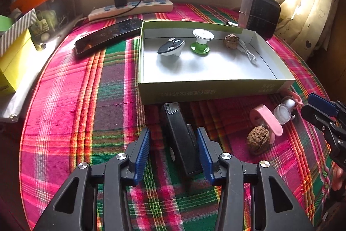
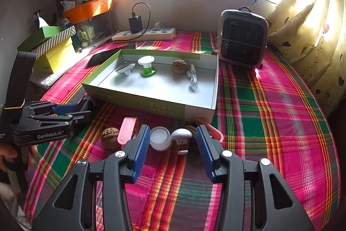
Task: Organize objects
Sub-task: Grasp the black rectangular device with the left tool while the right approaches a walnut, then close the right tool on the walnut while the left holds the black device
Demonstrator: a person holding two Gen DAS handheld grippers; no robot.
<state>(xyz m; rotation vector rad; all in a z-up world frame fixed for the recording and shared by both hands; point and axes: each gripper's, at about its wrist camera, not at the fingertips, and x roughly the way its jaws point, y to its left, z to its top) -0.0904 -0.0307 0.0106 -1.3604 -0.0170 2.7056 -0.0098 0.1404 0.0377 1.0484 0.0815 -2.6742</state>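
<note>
Your left tool straddles the black stapler on the plaid tabletop, jaws apart (right pad touching, left clear). Your right tool hangs open around the clear cap and white piece, just before the box.

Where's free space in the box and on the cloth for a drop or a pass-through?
In the box, the whole near half is bare; the back row holds the black-white gadget, green spool, walnut and cable. Cloth right of the box, below the fan, is free. Crowded: the front strip with stapler, loose walnut and pink clip.
</note>
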